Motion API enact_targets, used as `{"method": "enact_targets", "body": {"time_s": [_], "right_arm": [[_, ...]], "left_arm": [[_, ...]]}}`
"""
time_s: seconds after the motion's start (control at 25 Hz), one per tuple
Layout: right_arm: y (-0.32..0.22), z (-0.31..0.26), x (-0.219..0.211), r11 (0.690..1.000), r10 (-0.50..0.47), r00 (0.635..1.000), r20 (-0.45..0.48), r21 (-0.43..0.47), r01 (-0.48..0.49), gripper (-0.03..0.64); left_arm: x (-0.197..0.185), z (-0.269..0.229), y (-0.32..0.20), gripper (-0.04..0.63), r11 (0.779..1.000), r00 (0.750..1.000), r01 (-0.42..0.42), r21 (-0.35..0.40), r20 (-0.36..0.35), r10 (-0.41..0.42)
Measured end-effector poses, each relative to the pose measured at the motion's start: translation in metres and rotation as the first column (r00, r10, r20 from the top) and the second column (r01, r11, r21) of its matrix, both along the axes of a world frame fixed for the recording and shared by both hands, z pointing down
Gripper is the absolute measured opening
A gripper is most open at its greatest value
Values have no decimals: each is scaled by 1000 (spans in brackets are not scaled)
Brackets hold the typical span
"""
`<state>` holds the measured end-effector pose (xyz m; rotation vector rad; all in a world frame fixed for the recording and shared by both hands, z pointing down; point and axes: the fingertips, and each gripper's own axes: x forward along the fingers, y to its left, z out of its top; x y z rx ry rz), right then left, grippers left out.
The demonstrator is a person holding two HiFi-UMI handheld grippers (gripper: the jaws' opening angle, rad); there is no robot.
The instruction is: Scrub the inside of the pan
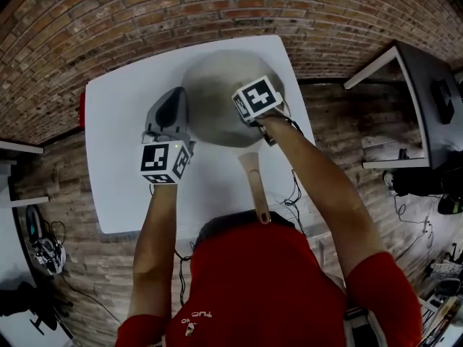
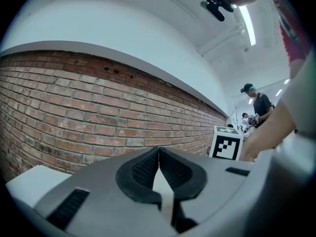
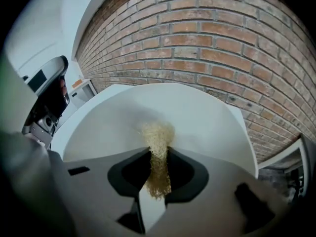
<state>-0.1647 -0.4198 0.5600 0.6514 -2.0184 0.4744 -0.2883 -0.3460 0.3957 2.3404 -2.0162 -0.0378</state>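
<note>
The pan (image 1: 213, 100) sits on the far half of the white table (image 1: 116, 194), its handle (image 1: 253, 183) pointing back at us. Inside the pan we hold a tan scrubber (image 3: 157, 135), and the right gripper (image 3: 159, 156) is clamped on it, with the tuft sticking out past the jaws over the pale pan floor. Our left gripper (image 2: 159, 154) is just beside the pan's left rim; we cannot tell whether it touches. Its jaws are pressed together with nothing between them, facing a brick wall (image 2: 98, 117).
</note>
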Motion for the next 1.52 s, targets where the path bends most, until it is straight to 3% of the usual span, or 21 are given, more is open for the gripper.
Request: {"method": "enact_targets", "body": {"time_s": [0.36, 0.6, 1.0, 1.16, 1.52], "right_arm": [[5, -11, 1, 999, -20, 1000, 18, 26, 20, 87], [33, -24, -45, 989, -145, 987, 75, 32, 143, 87], [86, -5, -94, 937, -342, 935, 94, -42, 346, 87], [85, 2, -82, 927, -370, 928, 27, -45, 371, 87], [57, -2, -12, 950, -312, 944, -112, -41, 309, 87]], "left_arm": [[2, 5, 3, 15, 1000, 1000, -3, -11, 1, 3], [-1, 5, 8, 15, 1000, 1000, 11, -12, 3, -11], [2, 7, 17, 15, 1000, 1000, 22, -20, -1, -22], [-1, 8, 19, 15, 999, 1000, 24, -23, 1, -24], [7, 9, 21, 15, 1000, 1000, 8, -24, 9, -8]]}}
